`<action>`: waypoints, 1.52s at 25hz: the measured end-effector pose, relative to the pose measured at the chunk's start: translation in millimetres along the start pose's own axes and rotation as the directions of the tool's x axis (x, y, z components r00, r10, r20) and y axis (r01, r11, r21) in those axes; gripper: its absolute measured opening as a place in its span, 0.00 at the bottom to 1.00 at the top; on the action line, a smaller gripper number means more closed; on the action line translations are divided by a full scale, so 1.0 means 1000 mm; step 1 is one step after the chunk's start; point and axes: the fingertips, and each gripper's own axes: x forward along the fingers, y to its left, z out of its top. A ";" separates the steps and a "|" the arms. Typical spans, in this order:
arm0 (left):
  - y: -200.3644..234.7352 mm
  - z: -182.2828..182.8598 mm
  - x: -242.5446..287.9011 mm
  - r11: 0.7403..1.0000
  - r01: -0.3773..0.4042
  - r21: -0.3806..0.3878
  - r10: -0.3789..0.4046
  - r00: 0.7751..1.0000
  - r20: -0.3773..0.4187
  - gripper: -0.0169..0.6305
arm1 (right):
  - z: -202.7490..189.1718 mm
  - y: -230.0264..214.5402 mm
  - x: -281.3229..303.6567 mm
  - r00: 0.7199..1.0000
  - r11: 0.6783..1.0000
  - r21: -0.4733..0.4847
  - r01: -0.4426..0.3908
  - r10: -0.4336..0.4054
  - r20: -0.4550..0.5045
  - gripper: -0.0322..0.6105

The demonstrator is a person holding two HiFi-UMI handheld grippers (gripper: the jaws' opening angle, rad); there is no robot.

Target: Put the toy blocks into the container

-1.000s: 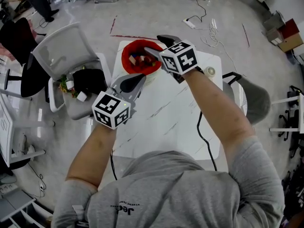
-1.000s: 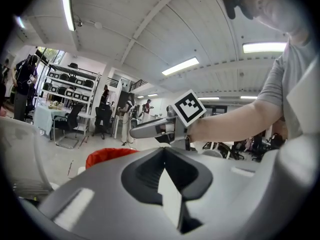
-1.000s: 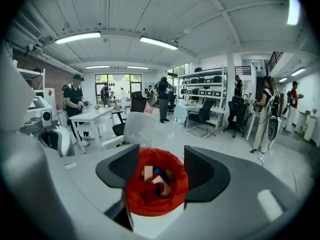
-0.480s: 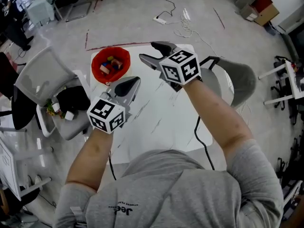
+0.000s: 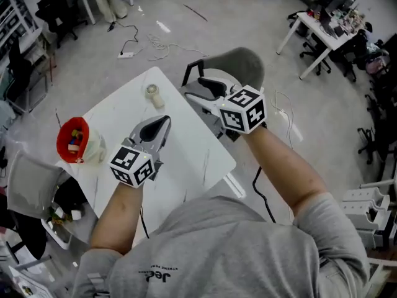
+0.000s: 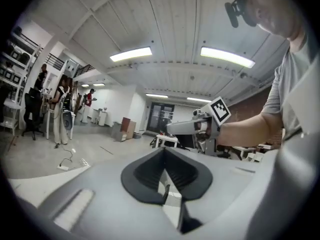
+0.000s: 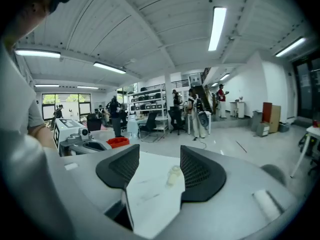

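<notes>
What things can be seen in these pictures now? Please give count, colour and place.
table: one, white, in the middle.
container: one, red, at the table's left edge.
toy blocks: several, mixed colours, inside the container.
small round object: one, whitish, on the table's far part.
chair: one, grey, beyond the table's far corner.
desk: one, white, far upper right.
cables: some, on the floor beyond the table.
left claw: one, grey with black pads, shut and empty, above the table.
right claw: one, same colours, open and empty, above the table's far edge.
</notes>
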 end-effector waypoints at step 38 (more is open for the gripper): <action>-0.346 -0.019 0.174 0.945 0.328 0.011 -0.326 0.943 -0.074 0.12 | -0.159 -0.104 -0.535 0.821 0.820 0.194 0.538 -0.562 0.097 0.05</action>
